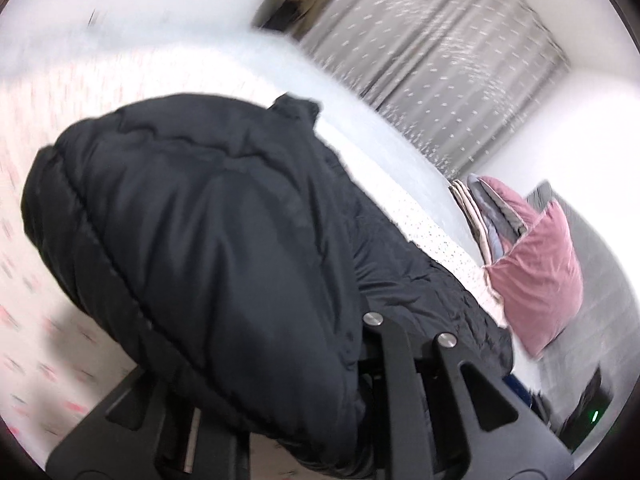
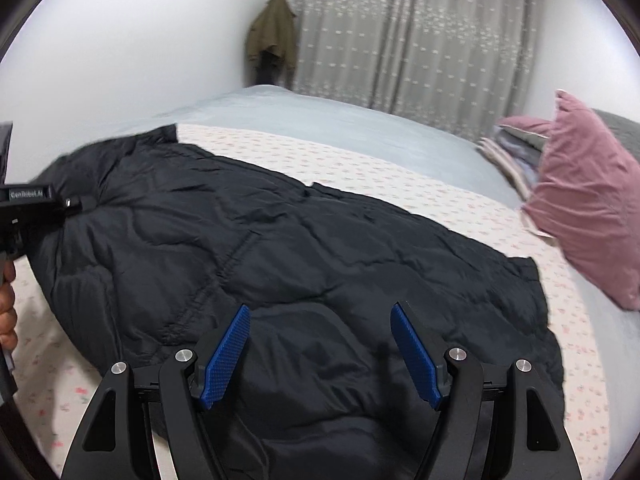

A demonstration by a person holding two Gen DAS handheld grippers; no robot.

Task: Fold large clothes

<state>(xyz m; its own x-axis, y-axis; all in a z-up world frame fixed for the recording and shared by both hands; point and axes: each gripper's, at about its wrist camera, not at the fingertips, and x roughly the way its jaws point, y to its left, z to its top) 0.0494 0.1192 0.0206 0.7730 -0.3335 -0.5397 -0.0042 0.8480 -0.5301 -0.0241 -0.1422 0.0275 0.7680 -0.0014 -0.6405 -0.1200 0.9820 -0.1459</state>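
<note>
A large black quilted puffer jacket lies spread across the floral sheet of a bed. My right gripper is open, its blue pads hovering over the jacket's near part, holding nothing. My left gripper shows at the far left of the right wrist view, at the jacket's left edge. In the left wrist view the jacket drapes over that gripper and hides the fingertips; the jaws look closed on the fabric.
A pink pillow and a stack of folded fabrics lie at the right of the bed. A pale blue cover spreads behind the floral sheet. Grey curtains and a hanging olive coat stand at the back wall.
</note>
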